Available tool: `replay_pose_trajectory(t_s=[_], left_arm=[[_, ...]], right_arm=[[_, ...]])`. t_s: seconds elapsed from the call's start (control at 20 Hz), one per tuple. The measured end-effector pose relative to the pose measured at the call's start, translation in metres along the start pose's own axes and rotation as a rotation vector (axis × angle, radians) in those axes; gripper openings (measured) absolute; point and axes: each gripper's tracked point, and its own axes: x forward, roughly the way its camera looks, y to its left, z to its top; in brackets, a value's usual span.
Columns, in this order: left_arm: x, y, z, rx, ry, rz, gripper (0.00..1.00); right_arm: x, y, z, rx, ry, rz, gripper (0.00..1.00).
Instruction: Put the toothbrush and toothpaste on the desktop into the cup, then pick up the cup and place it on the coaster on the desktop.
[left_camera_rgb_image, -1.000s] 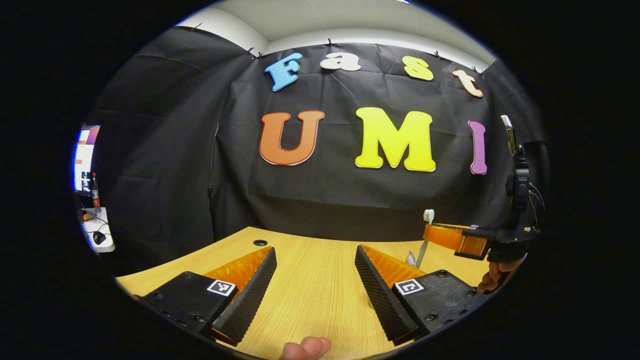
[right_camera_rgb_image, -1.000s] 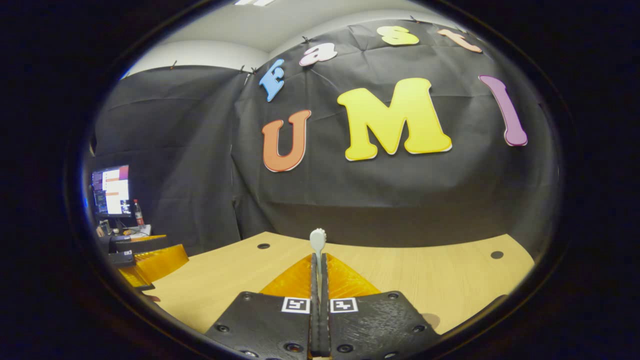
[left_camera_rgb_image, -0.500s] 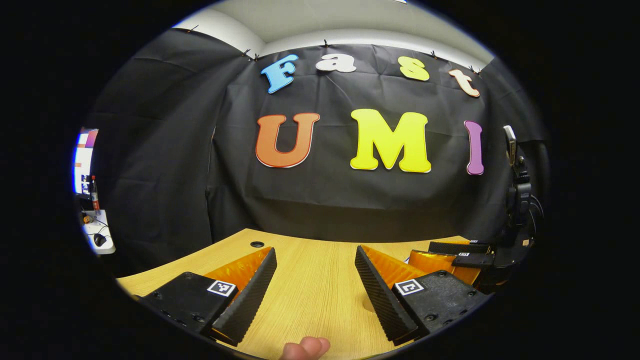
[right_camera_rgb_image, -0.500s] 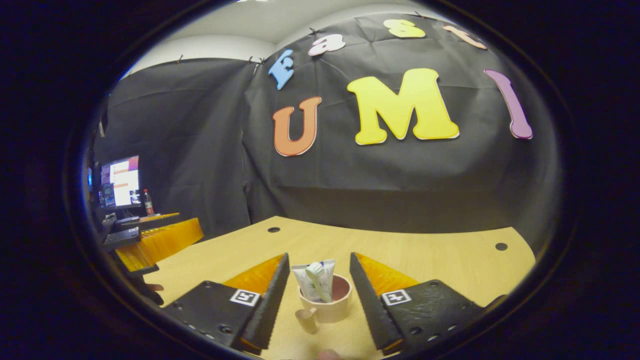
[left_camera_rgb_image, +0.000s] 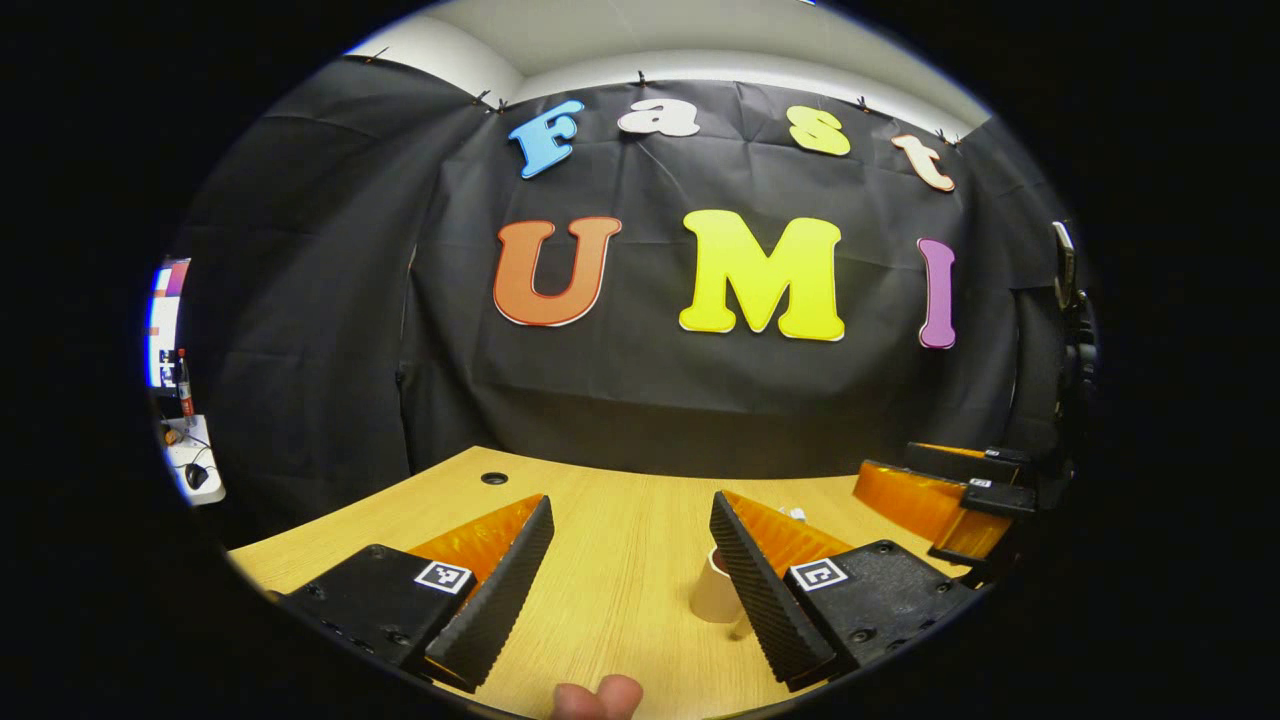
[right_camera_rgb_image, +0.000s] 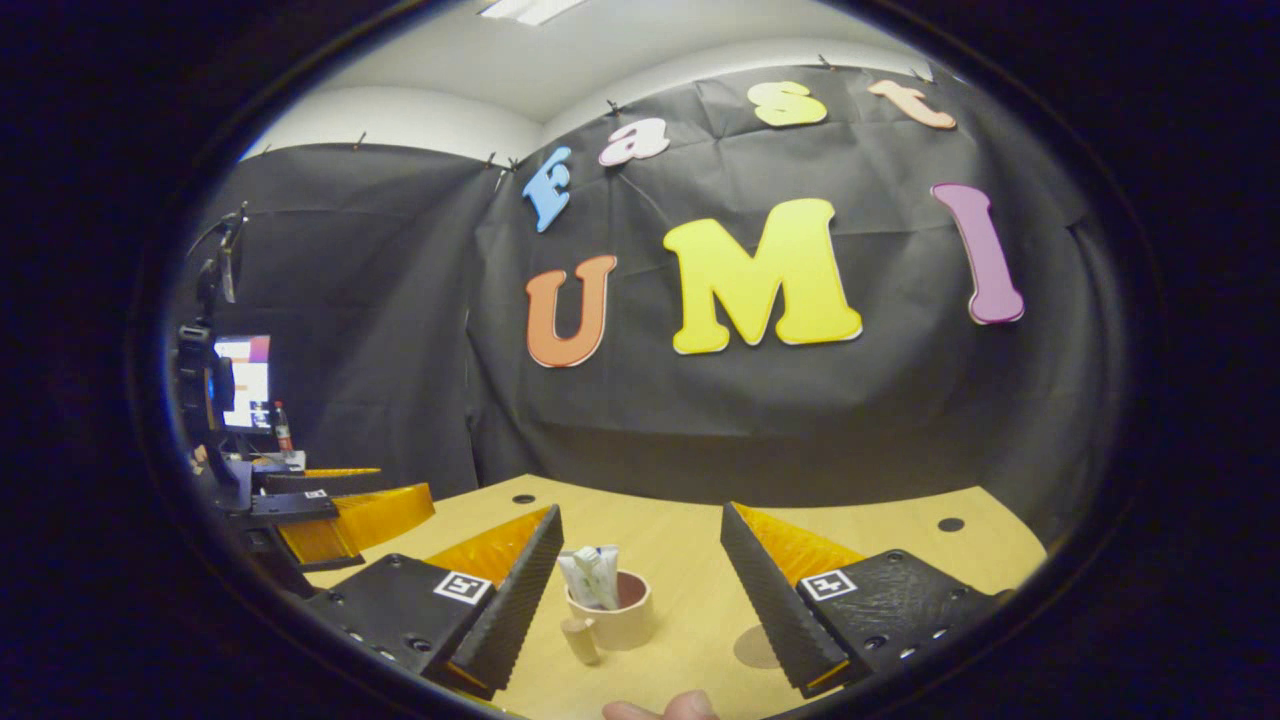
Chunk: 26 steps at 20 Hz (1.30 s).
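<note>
Above the desk (right_camera_rgb_image: 880, 525), the right gripper (right_camera_rgb_image: 640, 590) hangs level, fingers spread wide. Between them stands the cup (right_camera_rgb_image: 622, 618) holding toothbrush (right_camera_rgb_image: 604, 576) and toothpaste (right_camera_rgb_image: 578, 578), untouched.

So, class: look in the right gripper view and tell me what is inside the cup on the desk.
The cup holds the toothpaste and the toothbrush, both sticking up above the rim. Their lower ends and the cup's bottom are hidden by its wall.

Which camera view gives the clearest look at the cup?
The right gripper view: the cup shows whole, handle and contents visible. In the left gripper view the cup is partly hidden behind a finger of that hand-held gripper.
</note>
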Motion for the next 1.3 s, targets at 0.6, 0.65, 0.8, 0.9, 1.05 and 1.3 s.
replay_pose_trajectory(t_s=[0.6,0.65,0.8,0.9,1.05,1.3], left_arm=[[0.034,-0.074,0.026,-0.005,0.209,-0.185,0.99],[0.038,-0.081,0.02,-0.005,0.284,-0.206,0.99],[0.042,-0.088,-0.002,0.047,0.499,-0.229,0.99],[0.043,-0.09,-0.018,0.115,0.627,-0.239,0.98],[0.032,-0.109,-0.037,0.049,0.791,-0.284,0.98],[0.027,-0.106,-0.067,-0.008,1.025,-0.23,0.98]], right_arm=[[-0.102,-0.093,0.011,0.073,0.023,-0.098,0.96],[-0.108,-0.103,0.011,0.068,0.046,-0.101,0.95],[-0.127,-0.138,0.011,0.007,0.085,-0.141,0.96],[-0.143,-0.156,0.012,0.025,0.088,-0.161,0.95],[-0.163,-0.179,0.006,0.073,0.094,-0.196,0.95],[-0.181,-0.197,0.0,0.085,0.11,-0.229,0.96]])
